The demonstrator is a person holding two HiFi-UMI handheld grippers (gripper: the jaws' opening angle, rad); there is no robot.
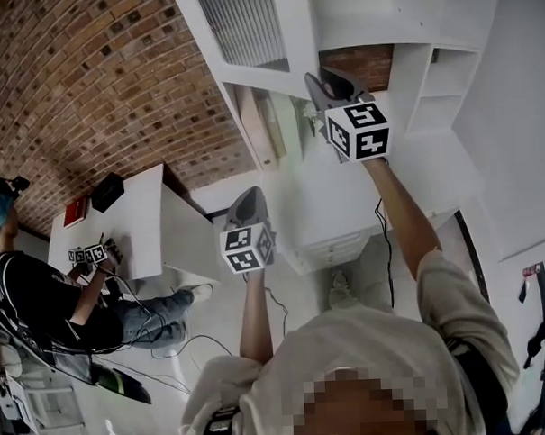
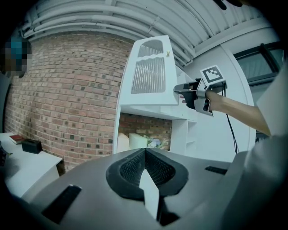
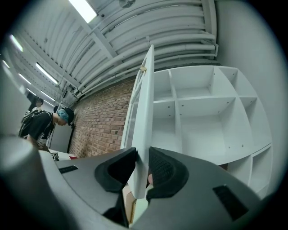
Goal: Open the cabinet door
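Note:
The white cabinet door [image 3: 145, 112], with a slatted panel [image 2: 150, 74], stands swung out from the white shelf unit [image 3: 207, 117], whose compartments show empty. My right gripper [image 3: 142, 176] is shut on the door's lower free edge, which sits between both pads. From above, the right gripper [image 1: 327, 94] reaches up to the door [image 1: 246, 33]. In the left gripper view the right gripper [image 2: 183, 92] sits at the door's right edge. My left gripper [image 2: 144, 155] is shut with nothing in it, lower and to the left [image 1: 247, 202], away from the door.
A brick wall [image 2: 67, 94] runs behind and left of the cabinet. A person [image 1: 37, 294] sits at a white desk [image 1: 142, 218] at the left. Under the shelves is a low white drawer unit [image 1: 345, 231]. Cables [image 1: 170, 338] trail on the floor.

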